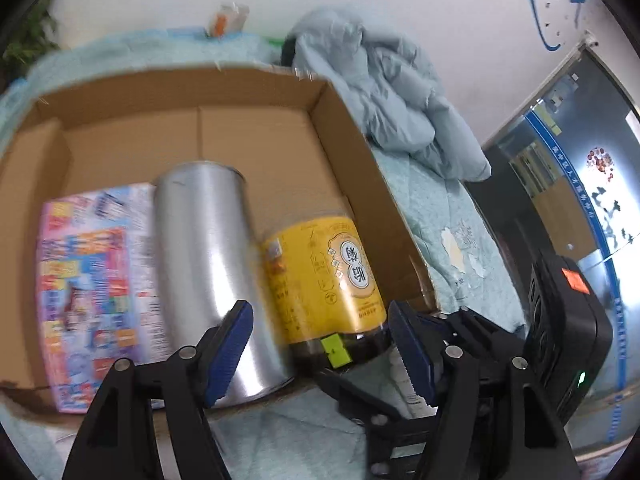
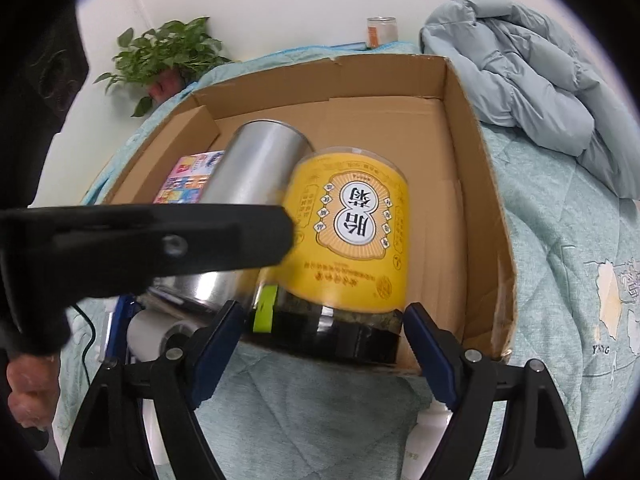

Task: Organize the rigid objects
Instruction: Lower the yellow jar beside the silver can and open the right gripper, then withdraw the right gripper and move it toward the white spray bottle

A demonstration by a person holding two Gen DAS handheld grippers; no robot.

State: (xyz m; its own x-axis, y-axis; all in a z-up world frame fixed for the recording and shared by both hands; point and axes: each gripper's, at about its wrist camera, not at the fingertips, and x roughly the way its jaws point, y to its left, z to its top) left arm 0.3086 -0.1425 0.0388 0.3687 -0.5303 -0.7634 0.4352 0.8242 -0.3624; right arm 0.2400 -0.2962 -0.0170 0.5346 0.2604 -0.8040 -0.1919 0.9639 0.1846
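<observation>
One open cardboard box (image 2: 460, 128) sits on a pale green quilt (image 2: 560, 248), flaps cut low; use it as the landmark. Inside it lie three things, side by side along the near wall: one colourful printed carton (image 1: 92, 280) flat at the left end, one bare silver metal can (image 1: 208, 264) on its side in the middle, touching the carton's edge, and one yellow-labelled jar (image 2: 352, 236) with a dark lid (image 2: 332, 332) and a lime green tab (image 2: 266, 308), on its side right of the can and touching it, lid toward the near wall. The right third of the box floor is bare cardboard. Left gripper (image 1: 320, 352) hovers over the near wall with its blue pads apart, nothing clamped; the can's base and the jar's lid show between them, pads not pressing. Right gripper (image 2: 324, 340) also stands wide, pads either side of the jar's lid, not gripping it that I can tell. Behind the box: one grey-blue padded jacket (image 2: 528, 68) bunched at the right, one small orange-labelled can (image 2: 380, 32) at the far edge, one potted green plant (image 2: 164, 52) at the far left. A hand (image 2: 28, 392) shows at left in the right wrist view.
</observation>
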